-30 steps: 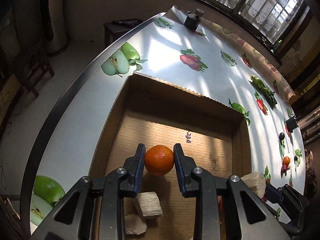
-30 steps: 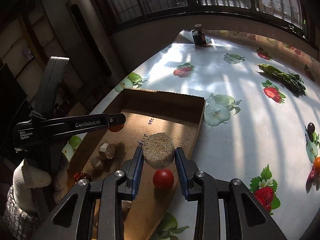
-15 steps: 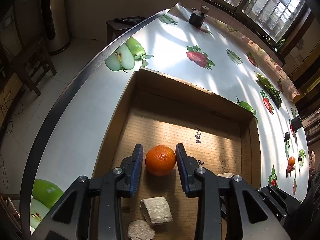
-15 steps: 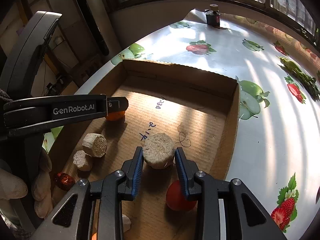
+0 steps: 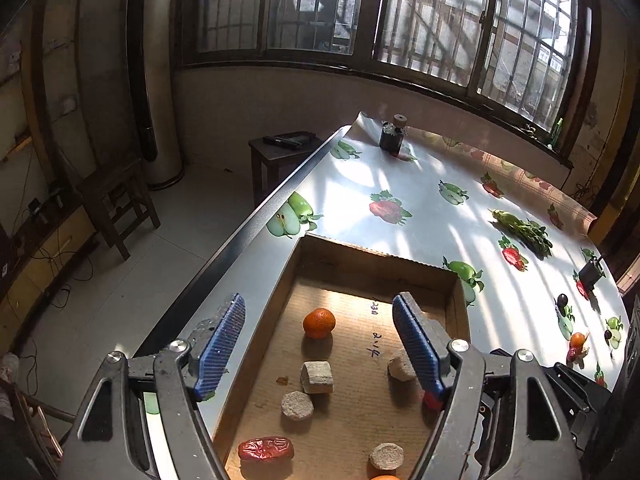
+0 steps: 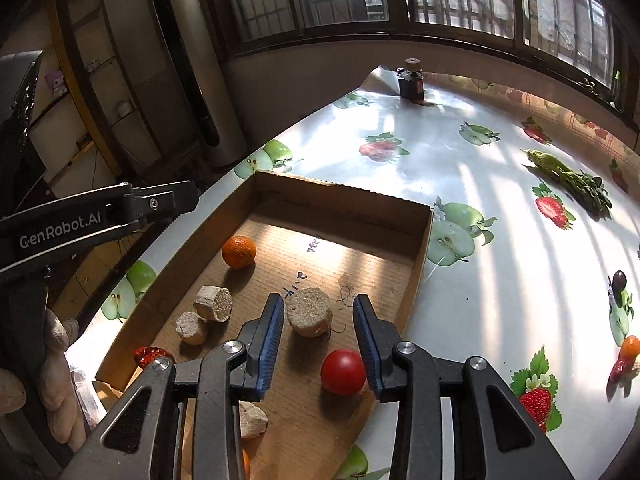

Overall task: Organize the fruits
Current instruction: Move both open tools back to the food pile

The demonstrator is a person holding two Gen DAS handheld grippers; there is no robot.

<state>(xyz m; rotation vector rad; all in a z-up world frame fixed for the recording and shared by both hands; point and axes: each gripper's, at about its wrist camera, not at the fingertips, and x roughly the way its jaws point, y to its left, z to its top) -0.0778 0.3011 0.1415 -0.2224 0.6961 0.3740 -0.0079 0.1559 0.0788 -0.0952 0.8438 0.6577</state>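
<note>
Now parked above the box [image 5: 304, 272]: left gripper [image 5: 320, 340] gaping wide and empty, orange [image 5: 319, 322] between jaws; right gripper [image 6: 319, 336] parted, loosely flanking the cork chunk [image 6: 309, 317].

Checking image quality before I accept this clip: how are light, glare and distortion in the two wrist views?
Left wrist view: strong fisheye bending at the window frames; striped sunlight washes out the glossy fruit-print tablecloth, while the round orange tangerine stays sharp in the brown cardboard box. Right wrist view: same barred glare on the cloth, dark corners, and the red tomato casts a clear shadow.
</note>
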